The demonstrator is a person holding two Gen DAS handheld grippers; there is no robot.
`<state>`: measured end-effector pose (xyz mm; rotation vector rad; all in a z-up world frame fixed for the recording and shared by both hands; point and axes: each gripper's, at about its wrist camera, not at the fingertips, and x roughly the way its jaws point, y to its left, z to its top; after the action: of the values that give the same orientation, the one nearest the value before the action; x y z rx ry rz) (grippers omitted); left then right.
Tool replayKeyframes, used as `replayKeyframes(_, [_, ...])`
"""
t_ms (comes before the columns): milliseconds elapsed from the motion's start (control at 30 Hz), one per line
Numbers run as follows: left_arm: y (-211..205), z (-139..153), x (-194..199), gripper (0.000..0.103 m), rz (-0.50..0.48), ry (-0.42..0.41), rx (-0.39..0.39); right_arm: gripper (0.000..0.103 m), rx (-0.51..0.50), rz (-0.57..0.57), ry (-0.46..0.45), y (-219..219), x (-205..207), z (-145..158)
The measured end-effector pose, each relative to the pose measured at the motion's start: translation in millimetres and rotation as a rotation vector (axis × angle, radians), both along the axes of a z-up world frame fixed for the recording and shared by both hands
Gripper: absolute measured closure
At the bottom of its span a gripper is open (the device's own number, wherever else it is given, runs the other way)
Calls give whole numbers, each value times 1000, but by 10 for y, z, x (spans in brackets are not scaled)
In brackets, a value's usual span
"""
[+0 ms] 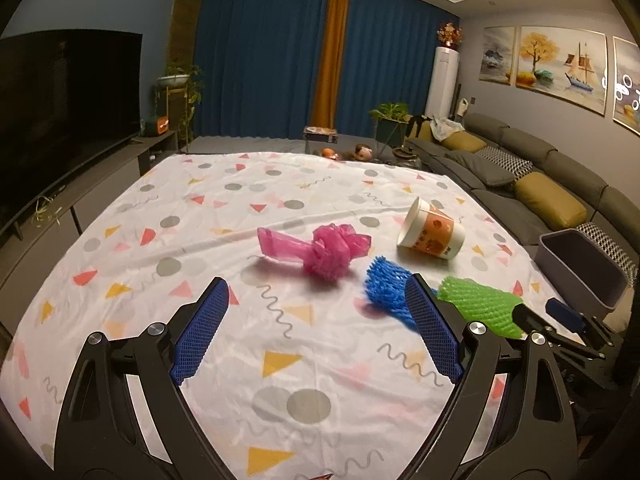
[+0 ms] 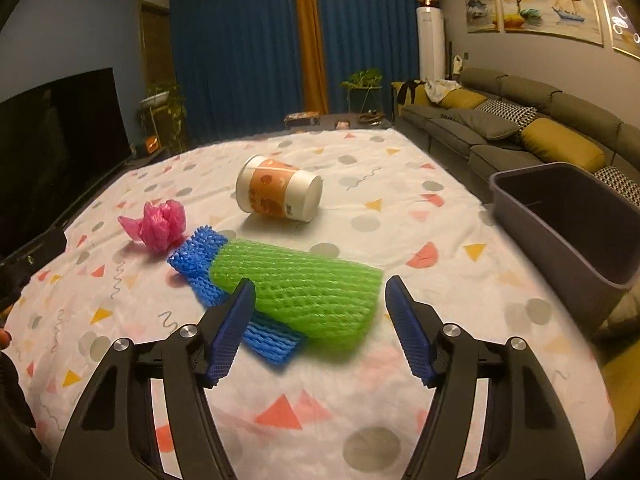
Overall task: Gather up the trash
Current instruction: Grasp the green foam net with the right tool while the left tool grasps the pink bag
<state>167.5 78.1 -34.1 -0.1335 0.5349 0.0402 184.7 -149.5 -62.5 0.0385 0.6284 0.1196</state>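
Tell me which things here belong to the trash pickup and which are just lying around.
Job: pink crumpled plastic bag, blue foam net sleeve, green foam net sleeve, tipped orange paper cup, grey plastic bin.
Bystanders: patterned tablecloth, grey sofa, television.

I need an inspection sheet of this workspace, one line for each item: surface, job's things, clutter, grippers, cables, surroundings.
Surface: patterned tablecloth, wrinkled, covers the table.
Job's things: paper cup on its side; pink plastic bag crumpled; green foam net lying over part of the blue foam net; grey bin at the table's right edge, nothing seen inside.
Clutter: nothing seen besides the trash.
Grippers: left gripper open, nothing between its jaws; right gripper open, green net ahead between its jaws, not pressed.
Cables: nothing seen.
Surroundings: television, blue curtains, sofa, wall paintings.
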Motion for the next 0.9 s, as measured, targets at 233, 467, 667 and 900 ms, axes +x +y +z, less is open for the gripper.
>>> replayKeyframes(233, [38,-2,235,15,1,10,-3,36,-21,35,67,136,252,-91])
replayKeyframes(467, [80,-92,462,15,7,42,-17,36,-28,55,153,173,412,-201])
replayKeyframes(667, [114,-192,535,15,14,62,-38,49,-12,70,203,172,463,-271])
replayKeyframes(900, [178,-294,569,15,16,84,-65,82,-4,82,175,173,423,-230])
